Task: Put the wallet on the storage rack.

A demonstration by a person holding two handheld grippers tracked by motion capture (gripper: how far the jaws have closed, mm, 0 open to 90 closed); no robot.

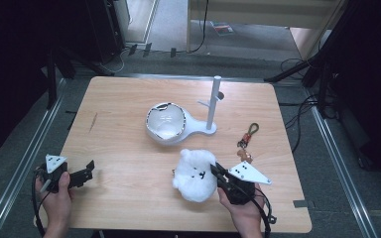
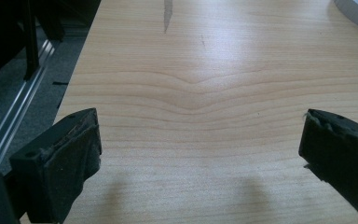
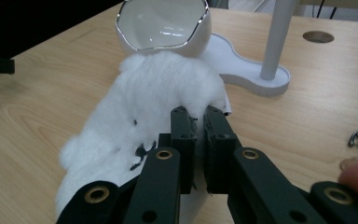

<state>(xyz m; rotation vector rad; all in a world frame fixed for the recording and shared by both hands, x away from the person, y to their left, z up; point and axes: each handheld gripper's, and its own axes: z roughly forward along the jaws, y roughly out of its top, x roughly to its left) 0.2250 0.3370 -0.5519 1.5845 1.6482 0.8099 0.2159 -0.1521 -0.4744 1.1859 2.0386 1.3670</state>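
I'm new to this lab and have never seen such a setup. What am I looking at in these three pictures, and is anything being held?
A person sits at a wooden table and holds a hand-operated two-jaw gripper in each hand. The high view looks down from above. The other two pictures come from cameras riding on the grippers, looking along their black jaws.

The right gripper has its jaws pinched shut on the edge of a white fluffy plush toy. The left gripper is open over bare wood, holding nothing.

Also on the table are a white bowl-shaped dish with a shiny rim, joined to a base with an upright white post, and a keychain to the right.
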